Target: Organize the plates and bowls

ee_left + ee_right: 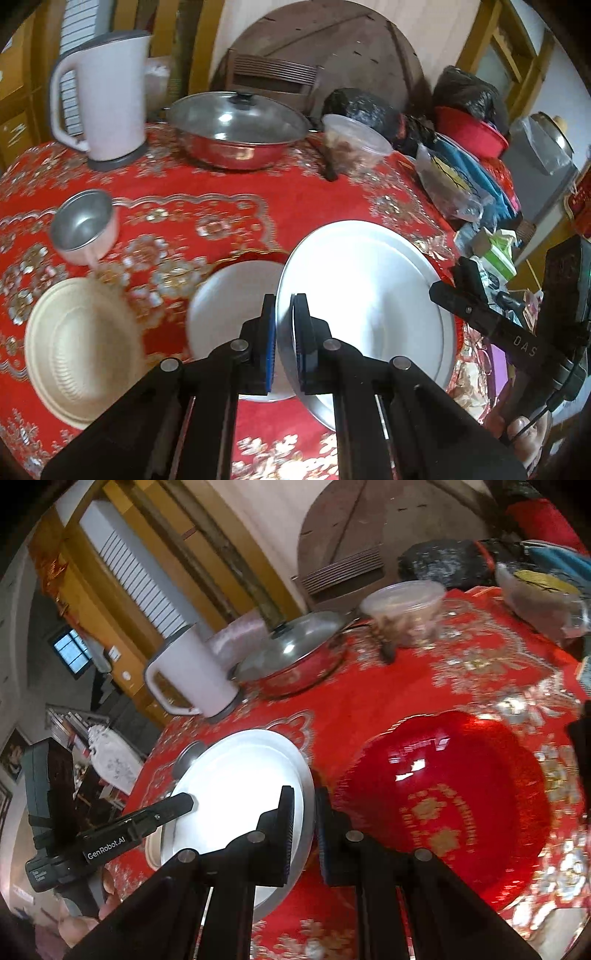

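Gripping: left claw (282, 332) is clenched on the near-left rim of the metal plate (369, 295), its blue pads either side of the edge; right claw (304, 823) straddles the same plate's rim (236, 790) from the other side, fingers close about the edge — whether they truly pinch it I cannot tell.
Plate position: tilted, lifted at least partly off the counter, held between both claws near the front edge.
Plate handling: thin metal, stiff, probably light — smooth and likely slippery at the rim, so a deep bite on the raised lip is the safest hold; it will ring or dent rather than break.
White bowl (236, 314): just left of the metal plate, partly under it; looks ceramic or melamine, so more fragile.
Beige bowl (81, 347): near left, ribbed, looks light.
Small metal cup (85, 225): left, farther back, tipped on its side.
Red plate (450, 794): right of the metal plate, glossy, scalloped edge, lying on the cloth.
Surface: red tablecloth (229, 192) with gold pattern, soft — may bunch.
Room: kettle (107, 96), lidded pan (236, 129) and plastic tub (354, 144) at the far side; a round wooden board against the wall.
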The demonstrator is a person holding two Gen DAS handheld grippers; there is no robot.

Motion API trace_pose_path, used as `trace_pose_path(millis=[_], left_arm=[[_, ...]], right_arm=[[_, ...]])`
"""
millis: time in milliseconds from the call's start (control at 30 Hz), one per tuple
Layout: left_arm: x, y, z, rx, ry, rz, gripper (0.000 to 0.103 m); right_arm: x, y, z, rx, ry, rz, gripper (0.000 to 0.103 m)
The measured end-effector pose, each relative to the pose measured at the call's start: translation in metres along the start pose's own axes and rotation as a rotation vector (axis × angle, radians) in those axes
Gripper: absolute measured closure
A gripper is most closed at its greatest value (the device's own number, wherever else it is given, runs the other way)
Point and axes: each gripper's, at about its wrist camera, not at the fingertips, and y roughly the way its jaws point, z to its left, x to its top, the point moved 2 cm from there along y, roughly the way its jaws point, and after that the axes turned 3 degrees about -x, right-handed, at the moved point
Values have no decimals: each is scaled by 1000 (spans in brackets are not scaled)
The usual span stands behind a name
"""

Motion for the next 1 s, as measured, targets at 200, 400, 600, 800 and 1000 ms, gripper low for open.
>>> trace_pose_path(millis=[200,400,600,800,1000], left_arm=[[3,28,-33,-36,29,32,96],[3,52,-60,-47,56,54,96],[0,79,-80,-54,77,80,96],[-7,98,-89,-30,95,96,95],[-13,111,-91,-11,103,106,94]], right_arm=[[4,-12,-39,-42,50,-22,91],[7,-20,-73,-82,91,-37,91],[5,-20,-102,-117,123,-36,91],[2,-15,-119,-140,146,-23,91],[0,-10,-126,-156,156,-14,91]])
